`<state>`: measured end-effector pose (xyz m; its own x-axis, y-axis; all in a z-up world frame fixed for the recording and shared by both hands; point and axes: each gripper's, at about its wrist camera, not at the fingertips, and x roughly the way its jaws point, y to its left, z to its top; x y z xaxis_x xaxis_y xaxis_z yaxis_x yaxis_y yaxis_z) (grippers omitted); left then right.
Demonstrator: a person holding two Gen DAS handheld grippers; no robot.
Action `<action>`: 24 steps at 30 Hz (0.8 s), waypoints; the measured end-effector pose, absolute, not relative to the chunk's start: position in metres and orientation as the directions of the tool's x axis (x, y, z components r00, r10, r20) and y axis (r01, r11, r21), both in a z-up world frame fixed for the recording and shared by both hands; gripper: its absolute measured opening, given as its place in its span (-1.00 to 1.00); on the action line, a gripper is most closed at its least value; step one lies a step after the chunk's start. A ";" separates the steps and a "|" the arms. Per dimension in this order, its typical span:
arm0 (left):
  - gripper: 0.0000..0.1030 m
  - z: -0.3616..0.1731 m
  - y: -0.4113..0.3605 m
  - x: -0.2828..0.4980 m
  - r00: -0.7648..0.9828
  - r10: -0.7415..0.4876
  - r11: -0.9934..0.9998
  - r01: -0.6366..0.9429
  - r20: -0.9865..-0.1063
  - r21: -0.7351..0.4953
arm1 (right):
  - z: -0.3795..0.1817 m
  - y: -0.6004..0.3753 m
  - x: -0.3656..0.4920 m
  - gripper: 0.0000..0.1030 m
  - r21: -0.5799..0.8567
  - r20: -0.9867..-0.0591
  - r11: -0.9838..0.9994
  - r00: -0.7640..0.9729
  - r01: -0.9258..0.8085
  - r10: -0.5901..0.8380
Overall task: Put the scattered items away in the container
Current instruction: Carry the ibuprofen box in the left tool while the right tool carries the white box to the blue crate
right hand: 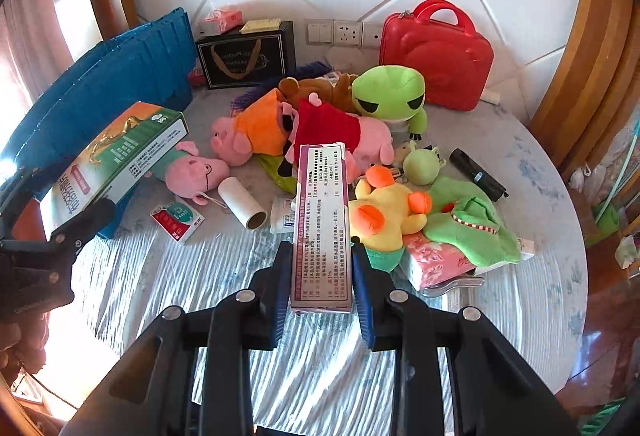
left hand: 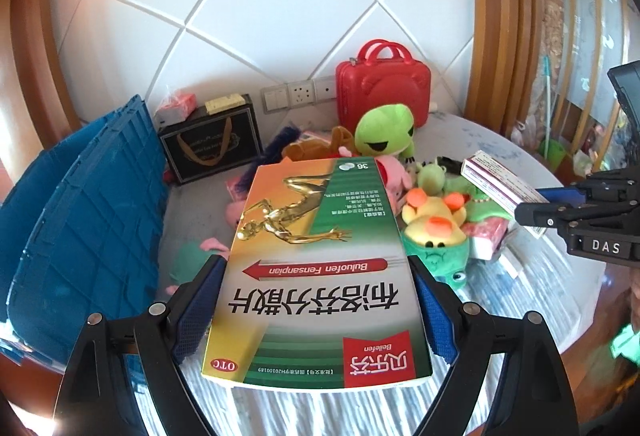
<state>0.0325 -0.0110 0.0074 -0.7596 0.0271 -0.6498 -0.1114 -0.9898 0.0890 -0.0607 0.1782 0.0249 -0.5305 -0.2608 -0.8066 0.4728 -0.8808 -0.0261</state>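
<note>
My left gripper (left hand: pixel 316 268) is shut on a wide green and orange medicine box (left hand: pixel 316 276), held flat above the table; the same box (right hand: pixel 116 160) shows at the left of the right wrist view. My right gripper (right hand: pixel 322 248) is shut on a narrow purple and white box (right hand: pixel 322 224), its long side pointing away from me. That box (left hand: pixel 496 182) and the right gripper (left hand: pixel 560 214) appear at the right of the left wrist view. The blue crate (left hand: pixel 80 204) (right hand: pixel 112 84) stands at the table's left. Plush toys lie in a heap: a green frog (right hand: pixel 392 92), pink pigs (right hand: pixel 248 132) and a yellow duck (right hand: pixel 384 212).
A round table (right hand: pixel 532 196) with a striped cover carries a red case (right hand: pixel 436 56), a black gift bag (right hand: pixel 244 56), a paper roll (right hand: pixel 242 202), a small red and white sachet box (right hand: pixel 176 218), a black torch (right hand: pixel 478 174) and a pink tissue pack (right hand: pixel 436 262). A tiled wall stands behind.
</note>
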 end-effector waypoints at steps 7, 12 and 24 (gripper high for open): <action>0.70 0.039 -0.009 0.039 -0.788 0.005 -0.995 -0.067 -0.616 0.079 | 0.046 0.189 -0.052 -0.46 -0.026 -0.783 -0.873 -0.553 0.486 -0.285; 0.71 0.052 -0.011 0.043 -0.803 -0.017 -0.994 -0.051 -0.596 0.097 | 0.053 0.190 -0.045 -0.46 -0.023 -0.774 -0.872 -0.560 0.490 -0.294; 0.70 0.066 -0.044 0.038 -0.818 0.020 -0.994 -0.078 -0.574 0.077 | 0.066 0.157 -0.040 -0.46 -0.056 -0.768 -0.878 -0.582 0.476 -0.266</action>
<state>0.0380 -0.0445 0.0662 -0.8183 0.0197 -0.5744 -0.0780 -0.9940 0.0770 -0.0403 0.1573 0.0665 -0.5820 -0.2662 -0.7684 0.4756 -0.8779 -0.0560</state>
